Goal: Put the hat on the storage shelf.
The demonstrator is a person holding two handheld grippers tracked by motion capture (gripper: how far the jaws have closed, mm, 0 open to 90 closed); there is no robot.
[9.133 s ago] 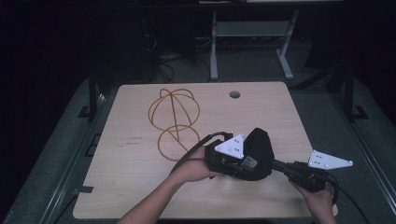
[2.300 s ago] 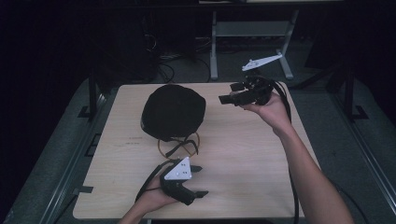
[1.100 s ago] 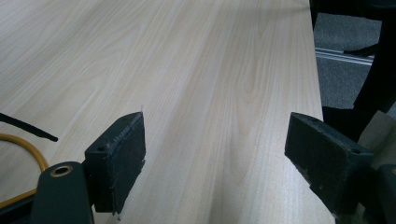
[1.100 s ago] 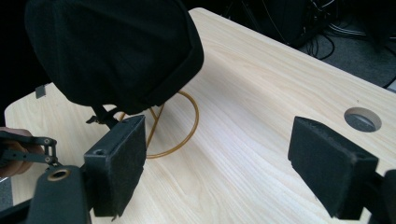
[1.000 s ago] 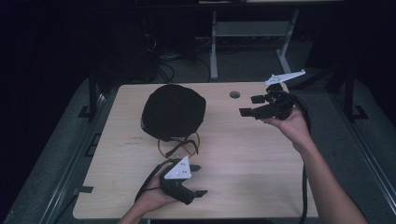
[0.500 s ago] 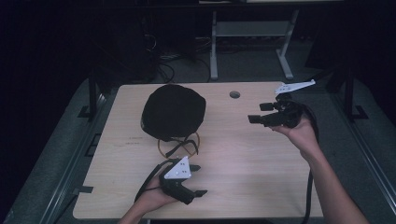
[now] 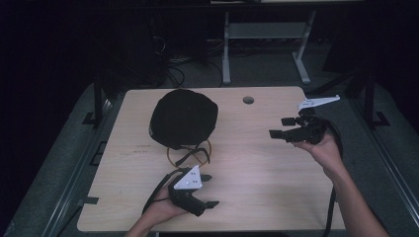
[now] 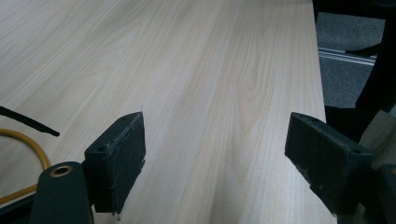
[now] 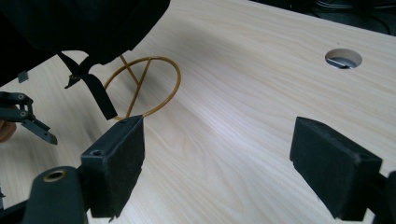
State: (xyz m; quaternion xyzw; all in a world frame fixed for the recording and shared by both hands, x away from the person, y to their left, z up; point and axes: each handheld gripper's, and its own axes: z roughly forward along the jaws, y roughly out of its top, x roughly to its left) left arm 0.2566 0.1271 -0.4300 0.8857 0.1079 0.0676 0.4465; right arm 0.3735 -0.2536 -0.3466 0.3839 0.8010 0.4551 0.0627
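The black cap (image 7: 184, 117) sits on its yellow wire stand (image 7: 189, 152), upper middle of the frame. My left gripper (image 7: 200, 190) and right gripper (image 7: 279, 127) both hang spread, holding nothing (clear of the cap, so the perch stays undisturbed).

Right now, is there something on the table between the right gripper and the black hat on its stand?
Nothing visible. Bare tabletop lies between the right gripper and the black hat on its wire stand. The left gripper sits nearer the person, off that path.
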